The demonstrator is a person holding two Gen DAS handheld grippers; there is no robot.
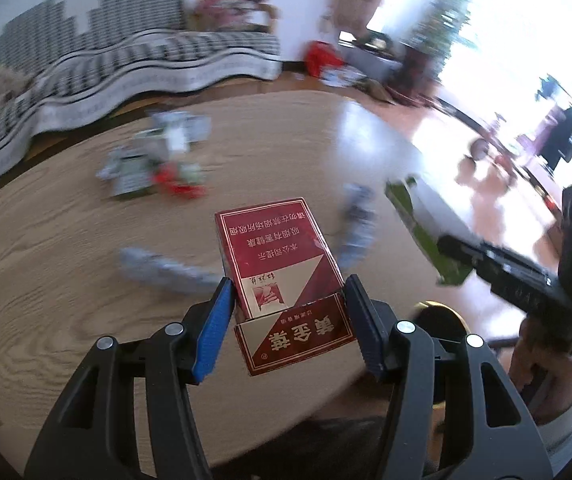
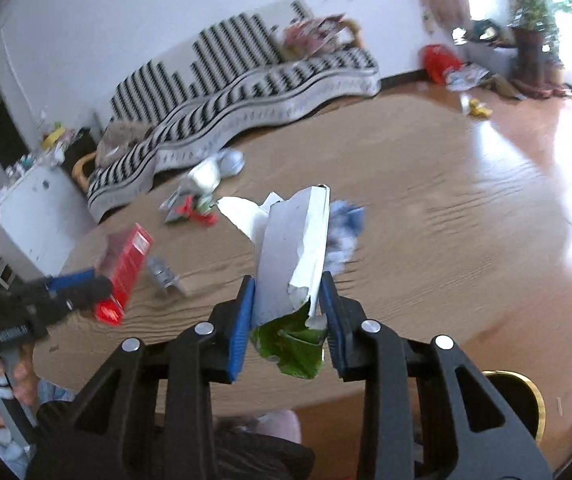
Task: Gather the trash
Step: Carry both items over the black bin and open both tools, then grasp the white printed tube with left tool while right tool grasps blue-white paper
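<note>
My left gripper point(image 1: 286, 292) is shut on a red cigarette box point(image 1: 274, 256) with its lid flipped open, held above the round wooden table point(image 1: 46, 280). My right gripper point(image 2: 286, 292) is shut on a torn green-and-white carton point(image 2: 292, 252), also held above the table point(image 2: 446, 260). The carton shows in the left wrist view point(image 1: 422, 236) at the right, and the red box in the right wrist view point(image 2: 126, 264) at the left. Crumpled wrappers point(image 1: 154, 164) lie on the far side of the table. Crumpled grey-blue scraps point(image 1: 162, 266) lie near the box.
A striped sofa point(image 2: 246, 80) stands behind the table. A white cabinet point(image 2: 34, 216) is at the left. A red bag point(image 2: 438, 60) and litter lie on the glossy floor near a potted plant point(image 2: 534, 12). A dark gold-rimmed round thing point(image 2: 518, 400) sits below the table edge.
</note>
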